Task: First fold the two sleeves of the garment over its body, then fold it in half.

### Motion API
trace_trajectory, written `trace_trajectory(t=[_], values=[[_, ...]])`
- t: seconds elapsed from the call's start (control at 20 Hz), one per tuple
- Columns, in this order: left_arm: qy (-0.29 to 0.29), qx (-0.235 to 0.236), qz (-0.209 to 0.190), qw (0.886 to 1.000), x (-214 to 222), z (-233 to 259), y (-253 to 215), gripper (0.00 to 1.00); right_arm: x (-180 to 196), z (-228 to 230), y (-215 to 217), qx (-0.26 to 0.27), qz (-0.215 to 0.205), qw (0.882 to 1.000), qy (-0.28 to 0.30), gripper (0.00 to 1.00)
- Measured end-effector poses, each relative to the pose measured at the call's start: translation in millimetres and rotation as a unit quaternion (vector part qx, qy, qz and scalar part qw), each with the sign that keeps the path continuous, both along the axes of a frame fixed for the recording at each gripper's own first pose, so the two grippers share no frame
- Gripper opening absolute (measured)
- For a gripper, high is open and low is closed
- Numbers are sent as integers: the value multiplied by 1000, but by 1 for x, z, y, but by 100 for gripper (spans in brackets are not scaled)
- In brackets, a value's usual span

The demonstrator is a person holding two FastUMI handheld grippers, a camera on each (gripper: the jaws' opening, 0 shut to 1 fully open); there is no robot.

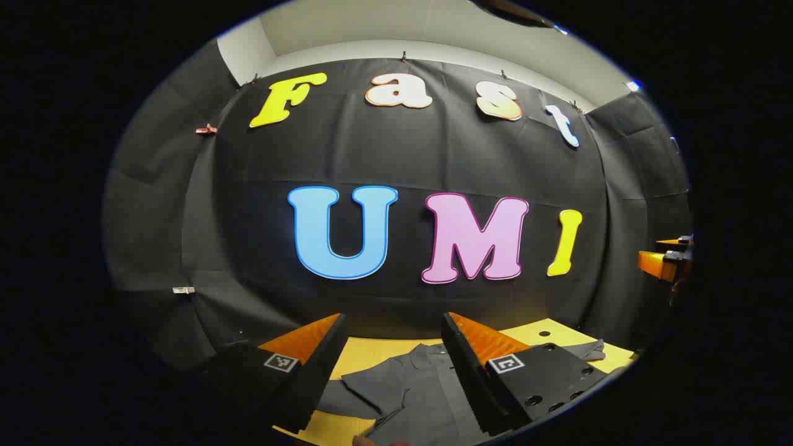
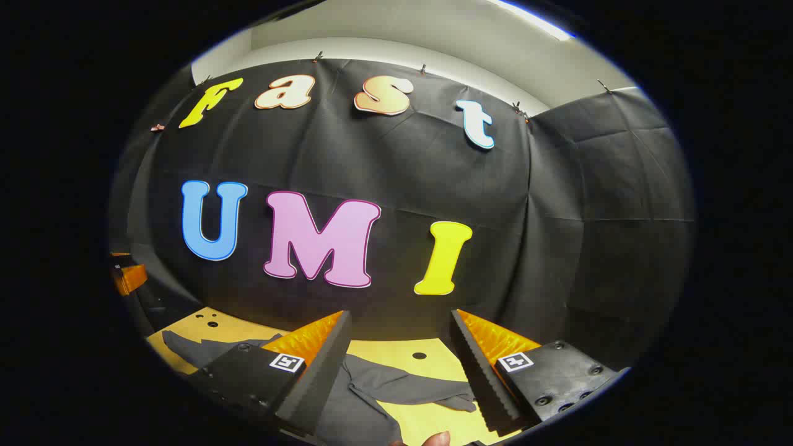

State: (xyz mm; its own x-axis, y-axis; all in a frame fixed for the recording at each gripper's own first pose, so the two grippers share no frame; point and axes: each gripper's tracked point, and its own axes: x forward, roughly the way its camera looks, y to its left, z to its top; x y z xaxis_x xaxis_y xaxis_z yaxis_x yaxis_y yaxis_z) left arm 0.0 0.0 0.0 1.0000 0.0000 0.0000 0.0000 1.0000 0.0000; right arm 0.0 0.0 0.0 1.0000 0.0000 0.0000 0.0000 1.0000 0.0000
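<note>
A dark grey shirt [image 1: 403, 390] lies spread on a yellow table [image 1: 372, 350]; in the left gripper view its collar points away and one sleeve [image 1: 588, 351] reaches right. My left gripper [image 1: 393, 337] hangs open above the shirt's body, with nothing between its fingers. In the right gripper view the shirt [image 2: 365, 402] lies below, its near sleeve [image 2: 421, 390] stretching right across the table and the far sleeve [image 2: 192, 348] reaching left. My right gripper [image 2: 403, 331] is held open above that near sleeve, also holding nothing. The other gripper [image 1: 666, 260] shows small at the right edge of the left gripper view.
The yellow table [image 2: 409, 347] has small round holes [image 2: 419, 355] in its top. The black cloth wall stands close behind it. A fingertip [image 2: 437, 438] shows at the bottom edge of the right gripper view. The other gripper [image 2: 127, 275] shows at the left edge.
</note>
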Motion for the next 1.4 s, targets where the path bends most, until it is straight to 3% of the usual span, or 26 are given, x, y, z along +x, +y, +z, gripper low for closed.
trace_trajectory(t=[0.1,0.2,0.25,0.45,0.5,0.85,1.15,1.4], values=[[1,-1,-3,1000,-2,-2,-1,96,-5,1,-1,3,-2,1000,0,92],[2,-8,-2,1000,-4,-3,-1,95,-7,-1,-3,-3,-3,1000,1,97],[4,-9,0,1000,-4,-4,-1,95,-7,-2,-3,-7,-1,1000,3,92],[11,-10,13,1000,-3,-7,-3,95,-2,-8,-5,-1,11,1000,10,92],[11,-11,16,1000,-1,-9,-5,95,0,-8,-6,2,13,1000,10,97],[13,-12,21,1000,5,-10,-27,95,17,-12,-13,-5,30,999,10,97],[26,-10,14,1000,11,-21,-54,95,55,-69,-54,-9,9,996,84,97],[37,-13,12,999,17,-31,-84,95,102,-136,-94,0,17,989,148,97]])
